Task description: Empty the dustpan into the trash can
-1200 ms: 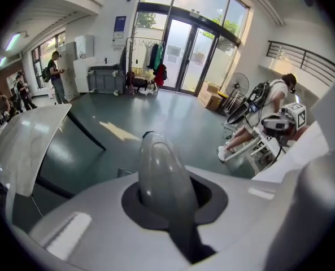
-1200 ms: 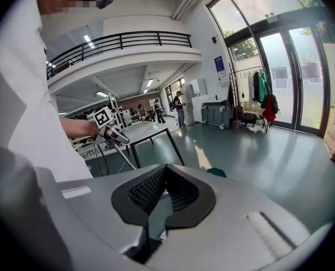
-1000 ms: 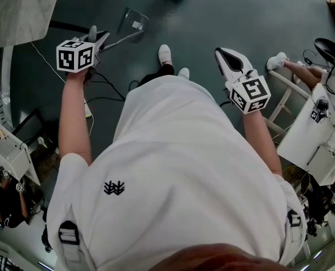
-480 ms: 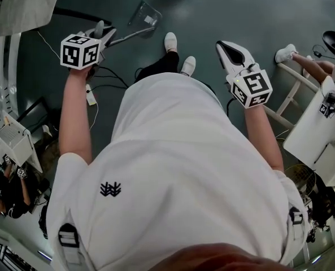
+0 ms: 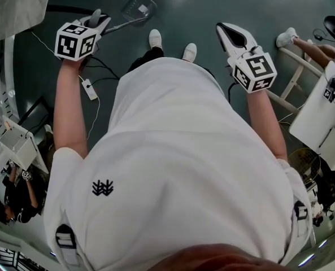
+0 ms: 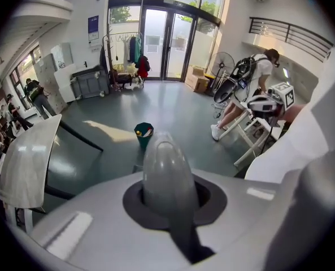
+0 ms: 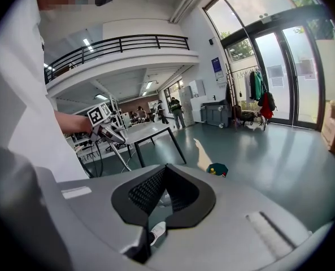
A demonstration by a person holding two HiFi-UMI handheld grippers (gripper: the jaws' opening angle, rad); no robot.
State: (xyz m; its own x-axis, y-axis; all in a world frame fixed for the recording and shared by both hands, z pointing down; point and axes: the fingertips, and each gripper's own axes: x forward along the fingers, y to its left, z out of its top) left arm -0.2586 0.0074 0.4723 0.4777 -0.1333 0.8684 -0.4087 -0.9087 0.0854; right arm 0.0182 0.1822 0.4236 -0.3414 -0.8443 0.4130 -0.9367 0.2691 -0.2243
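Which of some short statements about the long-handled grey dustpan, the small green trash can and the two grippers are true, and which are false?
1. The left gripper is shut on the grey handle of the long-handled dustpan. True.
2. The right gripper holds a broom. False: its jaws are together on nothing.
3. The small green trash can stands on the dark floor. True.
4. The dustpan's pan is over the trash can. False: it is near the person's white shoes, and the can is farther off.
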